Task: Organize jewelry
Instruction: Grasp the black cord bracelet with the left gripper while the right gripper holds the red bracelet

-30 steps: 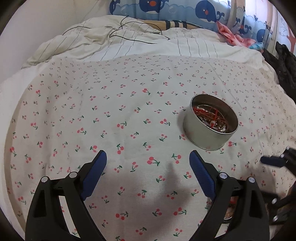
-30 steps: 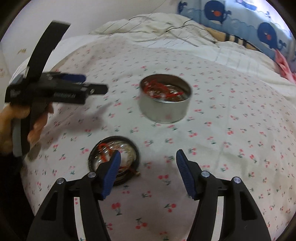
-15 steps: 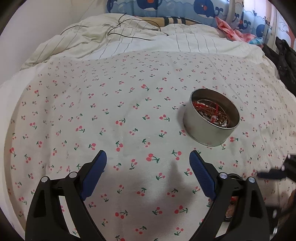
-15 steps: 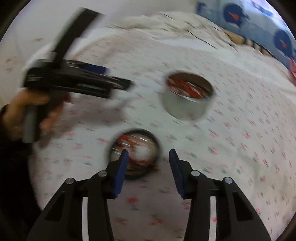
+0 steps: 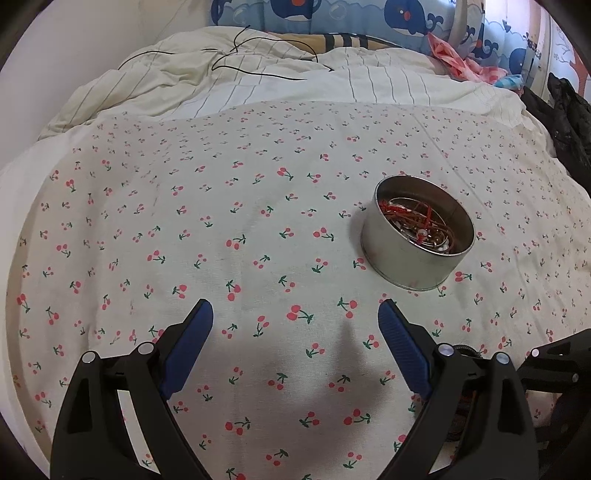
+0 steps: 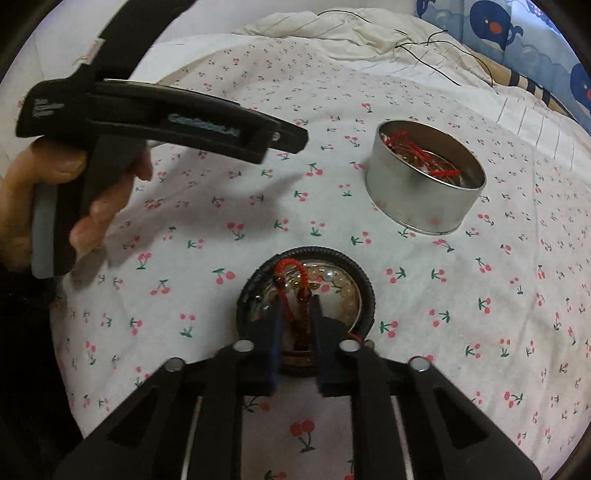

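Note:
A round silver tin (image 5: 417,236) holding red cords and bracelets stands on the cherry-print sheet; it also shows in the right wrist view (image 6: 424,184). A black-rimmed lid (image 6: 364,284) lies nearer, holding a red cord bracelet (image 6: 291,267) and a pale bead bracelet (image 6: 341,284). My right gripper (image 6: 298,308) is over the lid, its jaws nearly together around the red cord. My left gripper (image 5: 295,314) is open and empty above the sheet, left of the tin; it appears hand-held in the right wrist view (image 6: 288,138).
The cherry-print sheet (image 5: 184,221) covers the bed. A rumpled striped quilt (image 5: 258,77) with a black cable lies at the back, whale-print pillows (image 5: 399,18) behind it. Dark clothing (image 5: 565,122) sits at the right edge.
My right gripper has moved down over the lid and its jaws have narrowed from wide open to nearly together around the red cord. The left gripper has shifted slightly closer to the tin.

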`<control>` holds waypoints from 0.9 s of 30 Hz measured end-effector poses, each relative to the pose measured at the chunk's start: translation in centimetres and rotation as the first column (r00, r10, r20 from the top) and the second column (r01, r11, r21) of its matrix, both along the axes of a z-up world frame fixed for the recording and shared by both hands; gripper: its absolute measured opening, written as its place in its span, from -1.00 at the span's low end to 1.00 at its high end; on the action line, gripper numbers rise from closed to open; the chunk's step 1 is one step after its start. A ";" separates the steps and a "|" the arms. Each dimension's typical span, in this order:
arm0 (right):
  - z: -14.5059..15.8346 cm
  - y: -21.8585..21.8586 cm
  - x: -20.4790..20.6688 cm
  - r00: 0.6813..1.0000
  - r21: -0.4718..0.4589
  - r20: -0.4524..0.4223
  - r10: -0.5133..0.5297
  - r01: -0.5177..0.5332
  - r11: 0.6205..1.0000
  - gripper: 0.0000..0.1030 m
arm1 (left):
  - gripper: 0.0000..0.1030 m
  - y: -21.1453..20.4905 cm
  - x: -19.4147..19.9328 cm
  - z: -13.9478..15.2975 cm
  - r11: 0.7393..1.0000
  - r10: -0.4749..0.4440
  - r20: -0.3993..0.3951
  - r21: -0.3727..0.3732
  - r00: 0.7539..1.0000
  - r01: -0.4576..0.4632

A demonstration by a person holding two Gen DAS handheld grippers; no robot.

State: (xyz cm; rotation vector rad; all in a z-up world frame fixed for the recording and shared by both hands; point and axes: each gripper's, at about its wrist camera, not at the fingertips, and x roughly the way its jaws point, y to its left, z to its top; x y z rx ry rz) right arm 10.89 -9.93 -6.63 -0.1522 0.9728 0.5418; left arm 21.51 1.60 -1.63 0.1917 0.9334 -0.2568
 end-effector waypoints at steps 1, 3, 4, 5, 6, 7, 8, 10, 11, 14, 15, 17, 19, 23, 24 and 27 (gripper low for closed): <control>0.4 -0.3 -0.1 1.000 0.020 0.006 -0.002 0.002 1.000 -0.90 | 0.69 0.0 0.0 0.0 1.000 0.000 -0.001 0.001 1.000 0.000; 1.2 -1.2 0.0 1.000 0.065 0.020 -0.012 0.010 0.998 -0.90 | 0.69 0.0 0.0 0.0 1.000 -0.001 -0.003 0.000 1.000 0.001; 1.8 -1.9 0.1 0.999 0.095 0.030 -0.028 0.025 0.995 -0.90 | 0.69 0.0 0.0 -0.1 1.000 -0.006 -0.009 -0.004 1.000 0.006; 2.4 -2.8 0.1 0.998 0.124 0.039 -0.051 0.046 0.991 -0.90 | 0.69 0.0 0.0 -0.1 1.000 -0.009 -0.014 -0.008 1.000 0.009; 2.8 -3.6 0.2 0.996 0.147 0.045 -0.072 0.065 0.987 -0.90 | 0.69 0.0 0.0 -0.2 1.000 -0.015 -0.025 -0.017 1.000 0.015; 3.3 -4.6 0.3 0.994 0.172 0.050 -0.100 0.090 0.981 -0.90 | 0.69 -0.1 0.1 -0.3 1.000 -0.019 -0.030 -0.020 0.999 0.018; 3.8 -5.7 0.5 0.990 0.196 0.053 -0.134 0.121 0.973 -0.90 | 0.69 -0.2 0.0 -0.4 0.999 -0.027 -0.038 -0.026 0.999 0.026; 4.4 -7.3 0.8 0.980 0.210 0.059 -0.188 0.172 0.962 -0.90 | 0.69 -0.5 -0.1 -0.5 0.998 -0.058 -0.056 -0.042 0.997 0.055; 4.6 -8.0 0.9 0.974 0.204 0.061 -0.219 0.203 0.958 -0.90 | 0.69 -0.8 -0.3 -0.7 0.996 -0.074 -0.059 -0.044 0.995 0.071; 4.2 -9.1 1.3 0.960 0.163 0.046 -0.277 0.266 0.950 -0.90 | 0.69 -2.0 -1.0 -1.0 0.991 -0.131 -0.061 -0.030 0.989 0.129; 4.1 -9.2 1.5 0.957 0.148 0.042 -0.288 0.279 0.949 -0.90 | 0.69 -2.5 -1.3 -1.1 0.988 -0.157 -0.062 -0.026 0.986 0.155; 3.5 -9.2 2.3 0.952 0.119 0.023 -0.305 0.300 0.946 -0.90 | 0.69 -3.3 -1.8 -1.4 0.981 -0.193 -0.059 -0.012 0.979 0.193; 2.9 -9.1 2.2 0.949 0.103 0.013 -0.314 0.311 0.945 -0.90 | 0.63 -4.1 -2.4 -1.6 0.973 -0.230 -0.057 0.005 0.972 0.231; 2.4 -8.9 1.6 0.943 0.083 0.000 -0.331 0.330 0.940 -0.90 | 0.21 -5.3 -3.1 -2.5 0.956 -0.289 -0.087 0.031 0.953 0.292; 2.5 -9.0 1.6 0.943 0.084 -0.003 -0.334 0.333 0.939 -0.90 | 0.14 -5.5 -3.3 -2.6 0.951 -0.301 -0.088 0.042 0.949 0.306; 2.2 -9.1 1.8 0.938 0.074 -0.014 -0.346 0.346 0.935 -0.90 | -0.01 -5.9 -3.7 -2.6 0.942 -0.331 -0.095 0.034 0.939 0.335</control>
